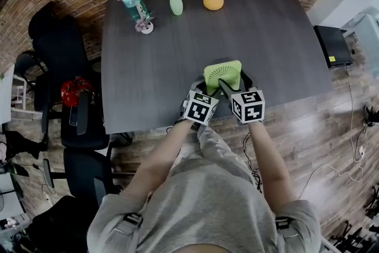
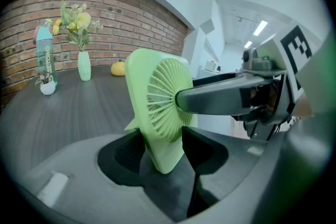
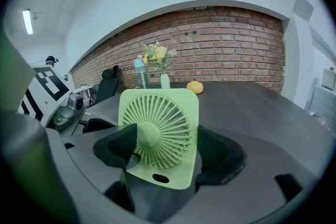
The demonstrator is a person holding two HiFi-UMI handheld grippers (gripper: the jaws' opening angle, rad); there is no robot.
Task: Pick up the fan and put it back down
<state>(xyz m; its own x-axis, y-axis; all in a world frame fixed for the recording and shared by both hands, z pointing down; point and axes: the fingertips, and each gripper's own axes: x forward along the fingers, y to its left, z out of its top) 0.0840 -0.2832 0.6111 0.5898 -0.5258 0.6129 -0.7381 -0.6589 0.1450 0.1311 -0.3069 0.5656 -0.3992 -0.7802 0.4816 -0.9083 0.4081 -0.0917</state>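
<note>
Green fan (image 1: 222, 74) near front edge of desk (image 1: 166, 62), tilted, between both grippers. Left gripper (image 2: 161, 141): jaws wide, clamped on fan's lower corner, front and back. Right gripper (image 3: 164, 147): jaws wide, holding fan, one across grille, other behind right edge.

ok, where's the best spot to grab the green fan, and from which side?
Pinch the fan front to back, low on its body, coming edge-on from the left of the head view, as the left gripper does. It is a thin, flat square slab standing roughly upright near the table edge, so its two flat faces likely suit the pads best.
</note>
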